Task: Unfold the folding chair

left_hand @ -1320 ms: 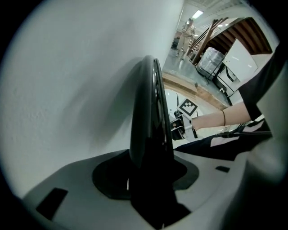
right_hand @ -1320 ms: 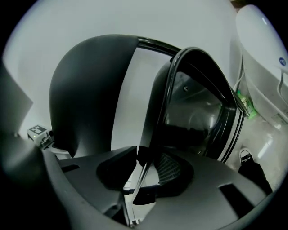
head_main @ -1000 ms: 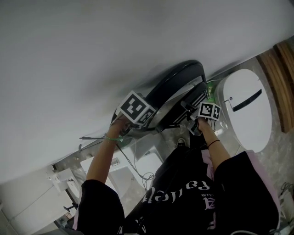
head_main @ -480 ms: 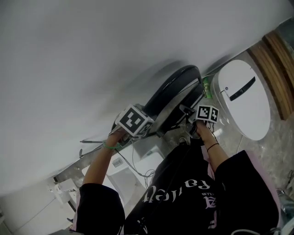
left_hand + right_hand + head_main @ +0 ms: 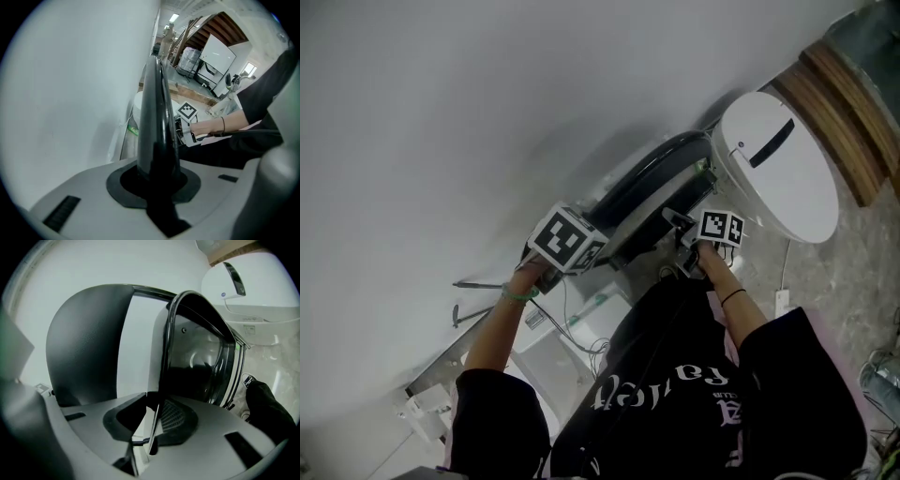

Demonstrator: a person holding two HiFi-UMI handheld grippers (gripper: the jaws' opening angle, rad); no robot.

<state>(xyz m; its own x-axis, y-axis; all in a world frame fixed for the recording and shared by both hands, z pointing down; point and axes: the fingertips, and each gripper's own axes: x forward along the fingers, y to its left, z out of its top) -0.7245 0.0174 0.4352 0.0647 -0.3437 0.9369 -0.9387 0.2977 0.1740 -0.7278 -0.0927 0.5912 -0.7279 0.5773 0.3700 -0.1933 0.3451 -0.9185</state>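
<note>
The folded chair (image 5: pixel 661 173), black padded with a chrome frame, leans close to the white wall. My left gripper (image 5: pixel 598 246) is shut on the black padded edge (image 5: pixel 157 117), which runs straight up from between its jaws (image 5: pixel 157 180). My right gripper (image 5: pixel 680 225) is shut on a thin chrome frame tube (image 5: pixel 166 343). In the right gripper view the tube passes between the pads of the right gripper (image 5: pixel 152 423). The black backrest (image 5: pixel 86 338) shows at left and the shiny seat underside (image 5: pixel 201 357) at right.
A white oval appliance with a black slot (image 5: pixel 778 164) stands just right of the chair, with a wooden strip (image 5: pixel 839 122) behind it. The white wall (image 5: pixel 441 112) fills the upper left. A white box (image 5: pixel 553 352) and cables lie on the floor below the left arm.
Both grippers keep their hold and have shifted sideways with the chair along the wall. The head view has swung, so the white appliance now sits higher and closer to the chair.
</note>
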